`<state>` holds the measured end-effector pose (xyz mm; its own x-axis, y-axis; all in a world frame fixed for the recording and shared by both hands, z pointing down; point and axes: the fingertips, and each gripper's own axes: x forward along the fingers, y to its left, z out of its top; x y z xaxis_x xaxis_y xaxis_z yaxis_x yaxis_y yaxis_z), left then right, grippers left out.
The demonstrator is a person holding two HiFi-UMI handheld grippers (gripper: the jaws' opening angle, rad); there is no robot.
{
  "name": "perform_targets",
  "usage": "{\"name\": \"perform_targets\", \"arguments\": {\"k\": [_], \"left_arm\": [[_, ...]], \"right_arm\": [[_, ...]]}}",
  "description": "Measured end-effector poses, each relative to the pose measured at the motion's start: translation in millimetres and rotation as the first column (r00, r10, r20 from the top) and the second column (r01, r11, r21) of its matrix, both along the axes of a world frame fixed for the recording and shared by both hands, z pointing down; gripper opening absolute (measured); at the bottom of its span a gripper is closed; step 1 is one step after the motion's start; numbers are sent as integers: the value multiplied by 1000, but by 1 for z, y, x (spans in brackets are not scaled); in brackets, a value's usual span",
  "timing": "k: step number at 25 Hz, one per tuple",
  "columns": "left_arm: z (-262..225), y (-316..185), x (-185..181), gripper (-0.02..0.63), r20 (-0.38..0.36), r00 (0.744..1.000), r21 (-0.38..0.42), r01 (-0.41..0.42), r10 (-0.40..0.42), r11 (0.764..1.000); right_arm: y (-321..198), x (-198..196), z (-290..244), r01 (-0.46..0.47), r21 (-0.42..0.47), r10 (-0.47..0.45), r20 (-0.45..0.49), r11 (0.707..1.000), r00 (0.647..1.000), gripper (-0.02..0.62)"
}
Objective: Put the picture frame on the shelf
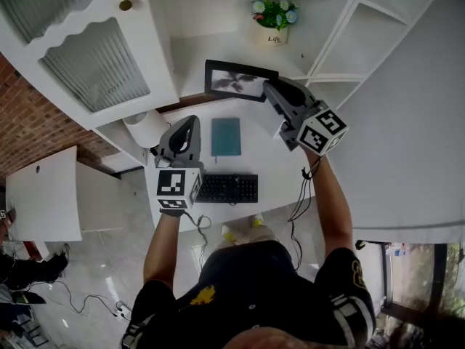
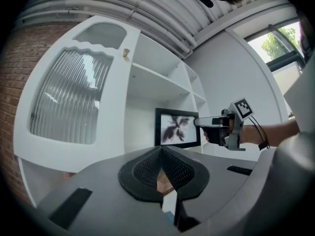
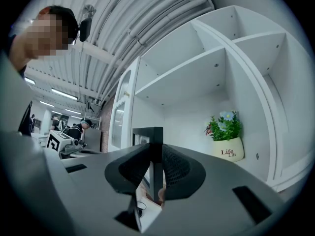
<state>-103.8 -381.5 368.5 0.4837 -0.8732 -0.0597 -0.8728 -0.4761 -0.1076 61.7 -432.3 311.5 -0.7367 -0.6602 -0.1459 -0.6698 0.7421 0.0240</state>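
The shelf's [image 1: 218, 49] middle bay holds a pot [image 1: 275, 36] of flowers [image 1: 274, 11], at 12 o'clock in the head view. The frame [image 1: 236, 82] is at that bay's mouth, at 7 o'clock from the pot. It stands upright, long axis running 9 to 3, glazed face turned toward 6 o'clock. The right gripper [image 1: 270, 89] pinches its 3 o'clock edge. The left gripper [image 1: 190, 122], at 8 o'clock from the frame, is closed on nothing.
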Motion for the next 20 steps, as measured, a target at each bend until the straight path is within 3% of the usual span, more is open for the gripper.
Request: {"name": "perform_targets", "arguments": {"k": [20], "left_arm": [[-27, -65, 35, 17, 27, 994, 40, 102, -103, 994]], "right_arm": [[-84, -2, -34, 218, -37, -217, 30, 975, 976, 75]]}}
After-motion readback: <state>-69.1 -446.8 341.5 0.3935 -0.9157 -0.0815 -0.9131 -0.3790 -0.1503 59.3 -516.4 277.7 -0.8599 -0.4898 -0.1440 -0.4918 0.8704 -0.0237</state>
